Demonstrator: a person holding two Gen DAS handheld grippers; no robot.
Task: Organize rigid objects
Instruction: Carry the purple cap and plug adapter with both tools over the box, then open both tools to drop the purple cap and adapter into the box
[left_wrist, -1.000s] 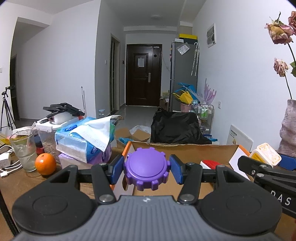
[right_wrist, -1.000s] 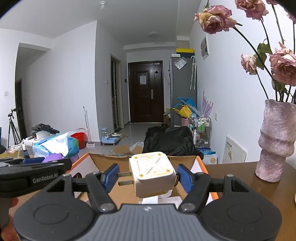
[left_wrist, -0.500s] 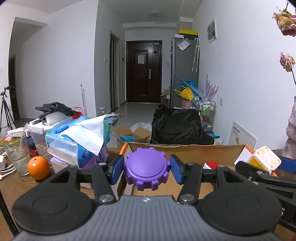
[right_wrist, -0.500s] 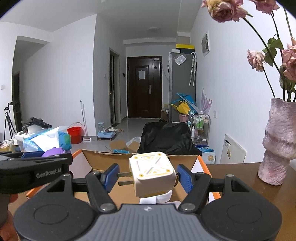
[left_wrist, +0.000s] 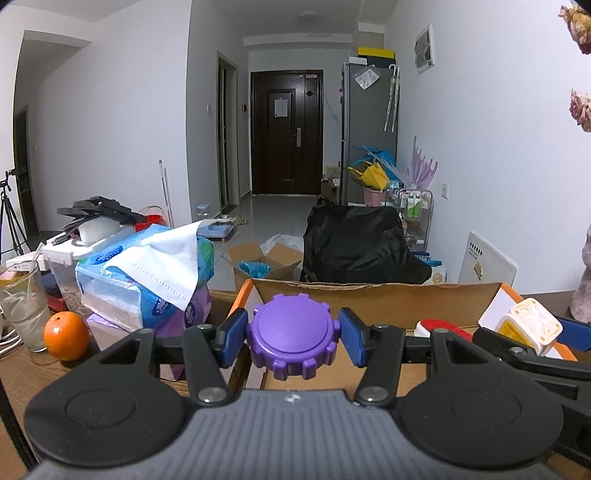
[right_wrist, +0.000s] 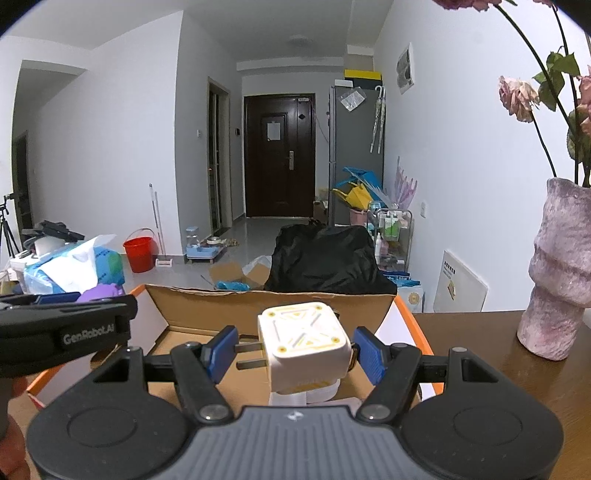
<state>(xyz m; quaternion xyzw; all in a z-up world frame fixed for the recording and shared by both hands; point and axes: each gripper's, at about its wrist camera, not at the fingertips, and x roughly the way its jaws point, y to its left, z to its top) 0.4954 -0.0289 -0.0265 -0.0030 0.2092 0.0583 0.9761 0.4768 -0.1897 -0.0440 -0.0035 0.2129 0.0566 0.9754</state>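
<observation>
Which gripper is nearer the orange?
Left. The left gripper, shut on the purple knob, has the orange just off its left finger. The right gripper, holding the white plug adapter, is farther right over the cardboard box.

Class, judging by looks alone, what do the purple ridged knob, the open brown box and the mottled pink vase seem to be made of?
Purple ridged knob: probably moulded plastic, smooth with a soft sheen.
Open brown box: corrugated cardboard, matte, ragged rim.
Mottled pink vase: likely ceramic or stone, rough and speckled.
</observation>
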